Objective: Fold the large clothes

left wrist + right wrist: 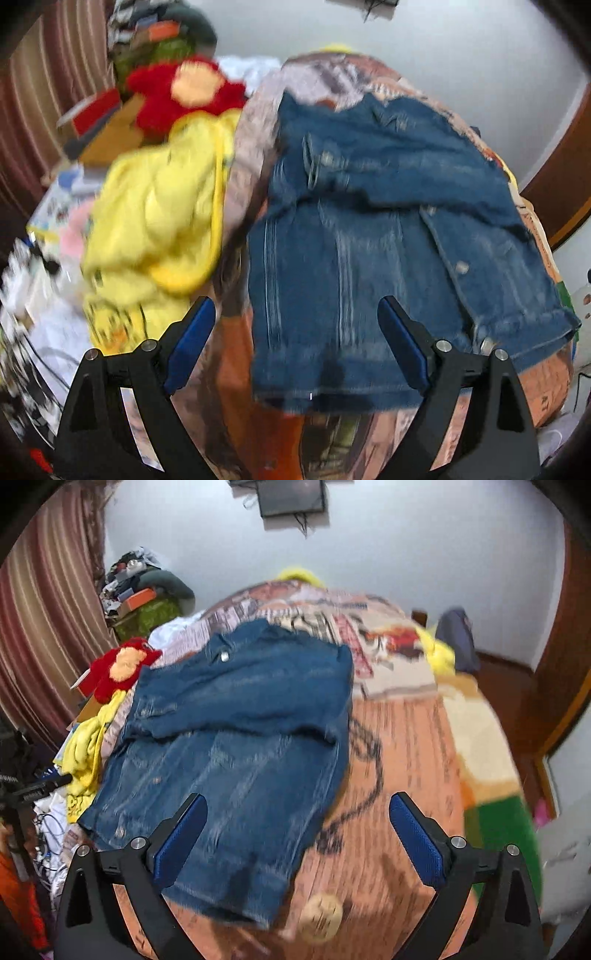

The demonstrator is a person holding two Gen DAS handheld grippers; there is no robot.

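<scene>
A blue denim jacket (388, 240) lies spread on the printed bedspread (255, 155), its sleeves folded across the upper body. It also shows in the right wrist view (236, 738). My left gripper (295, 310) is open and empty, hovering above the jacket's lower hem. My right gripper (297, 805) is open and empty, above the jacket's lower right side and the bedspread (399, 757). Both views are blurred.
A yellow garment (159, 221) lies bunched left of the jacket, with a red plush toy (184, 92) behind it. Clutter and boxes (144, 594) pile by the striped curtain (40, 627). A round tan object (319, 915) lies on the bedspread near the front. A dark chair (458, 635) stands far right.
</scene>
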